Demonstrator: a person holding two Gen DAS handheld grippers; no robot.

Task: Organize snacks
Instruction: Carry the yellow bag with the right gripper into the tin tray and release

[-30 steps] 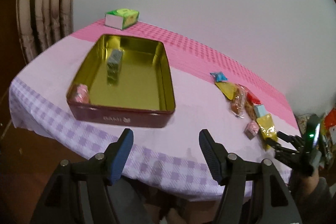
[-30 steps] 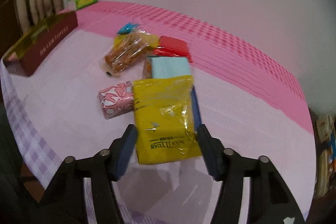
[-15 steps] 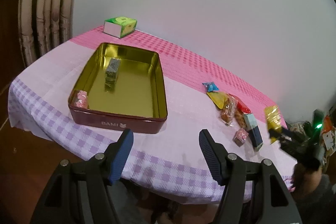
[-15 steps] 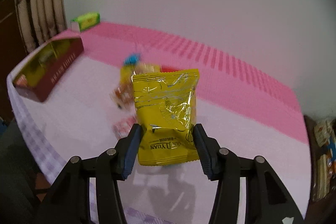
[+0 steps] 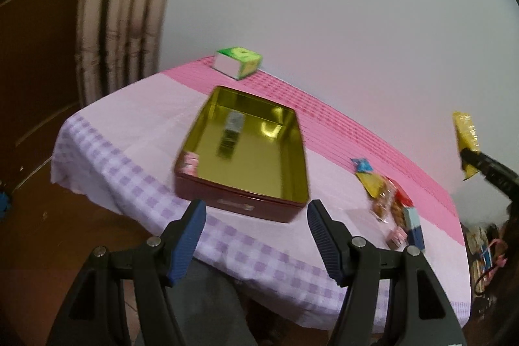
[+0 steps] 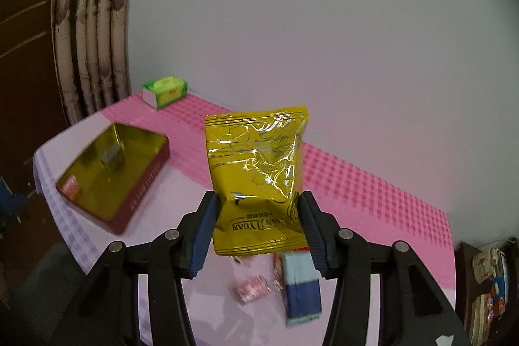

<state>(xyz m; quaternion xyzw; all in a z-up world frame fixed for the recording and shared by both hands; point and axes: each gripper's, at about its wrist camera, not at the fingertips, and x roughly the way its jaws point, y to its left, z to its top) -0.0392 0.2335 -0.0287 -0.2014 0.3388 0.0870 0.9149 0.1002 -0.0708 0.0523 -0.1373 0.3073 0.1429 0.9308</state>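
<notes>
Right gripper (image 6: 258, 224) closed on yellow snack packet (image 6: 256, 180), pinched across lower third, packet upright and clear of table (image 6: 373, 184). Low pinch likely kept the top free to drop in first. Same packet visible at 3 o'clock in left view (image 5: 466, 135), held high off the table.

Left gripper (image 5: 256, 235) wide open, nothing between pads, parked at near table edge below tin (image 5: 292, 158). Probably idle, kept out of the carry path.

Tin open-topped, gold inside, at 9 o'clock from packet in right view (image 6: 142, 187). Already held a grey-wrapped bar (image 5: 232, 132) mid-floor and a pink candy (image 5: 189, 161) in the near-left corner, so centre and right side free for the packet.

Remaining snacks (image 5: 389, 200) loose on table at 4 o'clock of tin, well apart from it. Blue-and-teal box (image 6: 301, 287) and pink candy (image 6: 251, 289) directly under held packet. Green box (image 5: 238, 62) at far table corner, 12 o'clock of tin, outside the pile; role unclear.
</notes>
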